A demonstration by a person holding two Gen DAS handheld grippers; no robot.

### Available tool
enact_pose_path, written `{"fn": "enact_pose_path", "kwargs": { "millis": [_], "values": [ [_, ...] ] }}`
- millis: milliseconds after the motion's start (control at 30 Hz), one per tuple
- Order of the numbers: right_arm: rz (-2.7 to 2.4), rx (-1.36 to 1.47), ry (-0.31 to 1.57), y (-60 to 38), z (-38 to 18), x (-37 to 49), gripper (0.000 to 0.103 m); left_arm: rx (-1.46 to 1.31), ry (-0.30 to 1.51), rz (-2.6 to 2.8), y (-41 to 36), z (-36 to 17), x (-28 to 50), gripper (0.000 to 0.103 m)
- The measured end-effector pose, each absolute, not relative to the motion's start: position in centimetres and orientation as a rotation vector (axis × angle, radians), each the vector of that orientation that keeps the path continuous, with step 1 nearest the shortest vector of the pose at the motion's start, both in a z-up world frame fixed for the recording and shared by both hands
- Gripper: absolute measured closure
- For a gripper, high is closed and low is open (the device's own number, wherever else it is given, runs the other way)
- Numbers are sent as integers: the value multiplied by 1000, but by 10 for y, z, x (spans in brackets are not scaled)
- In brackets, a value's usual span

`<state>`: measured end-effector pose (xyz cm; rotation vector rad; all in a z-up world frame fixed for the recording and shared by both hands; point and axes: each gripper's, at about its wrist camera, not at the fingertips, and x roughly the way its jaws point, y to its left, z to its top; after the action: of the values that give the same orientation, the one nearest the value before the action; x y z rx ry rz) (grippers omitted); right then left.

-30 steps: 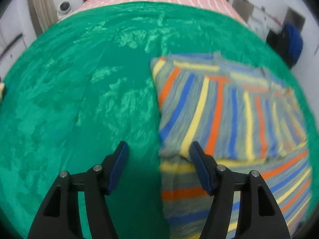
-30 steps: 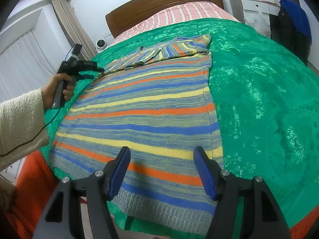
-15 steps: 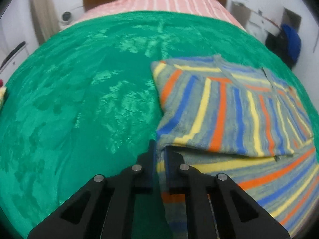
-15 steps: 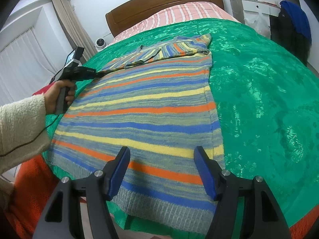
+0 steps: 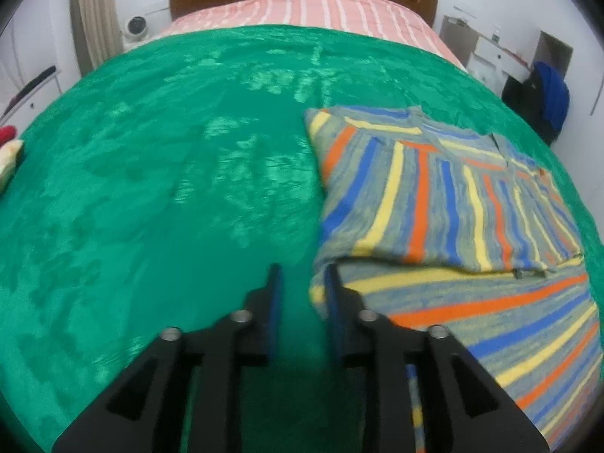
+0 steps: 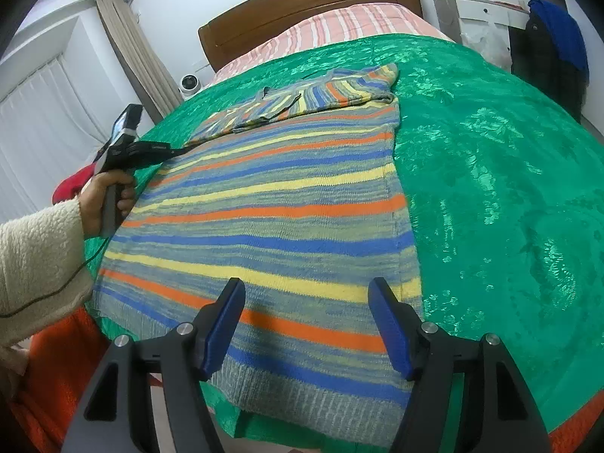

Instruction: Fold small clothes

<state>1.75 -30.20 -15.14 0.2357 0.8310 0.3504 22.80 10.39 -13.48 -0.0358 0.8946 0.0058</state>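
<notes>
A shiny green satin bedspread (image 6: 490, 158) is carrying the striped blue, orange and yellow knitted sweater (image 6: 271, 219), lying flat, sleeve folded across its top. My right gripper (image 6: 306, 324) is hovering wide apart over the hem. My left gripper (image 5: 302, 287) is opening beside the sweater's edge, gripping nothing.

- A knitted, matt sweater (image 6: 271, 204) with a ribbed hem is being shown at frame centre.
- A glossy, satin-like green bedspread (image 6: 490, 173) is being lit at right.
- A polished wooden headboard (image 6: 302, 3) is being seen at top.
- A fleecy cream sleeve (image 6: 34, 264) is being shown at left.
</notes>
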Motion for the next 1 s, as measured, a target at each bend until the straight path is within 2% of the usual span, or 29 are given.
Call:
{"fn": "enact_pose_path", "kwargs": {
  "millis": [33,100,233,300,367,633,1000],
  "values": [
    [350,233,829,-302,-151,17,36,-27,890,14,107,-132,223,64],
    [349,227,824,-300,-150,17,36,-3,878,37,117,-125,210,50],
    [339,215,808,-299,-146,16,36,48,856,66,132,-109,180,32],
    [325,213,792,-300,-144,14,36,85,841,92,134,-102,160,16],
    [308,217,781,-303,-142,14,35,119,830,124,134,-100,143,7],
    [269,192,782,-299,-143,15,35,149,861,181,139,-124,114,5],
    [233,166,774,-299,-144,14,35,49,904,192,149,-145,110,4]
  ]
}}
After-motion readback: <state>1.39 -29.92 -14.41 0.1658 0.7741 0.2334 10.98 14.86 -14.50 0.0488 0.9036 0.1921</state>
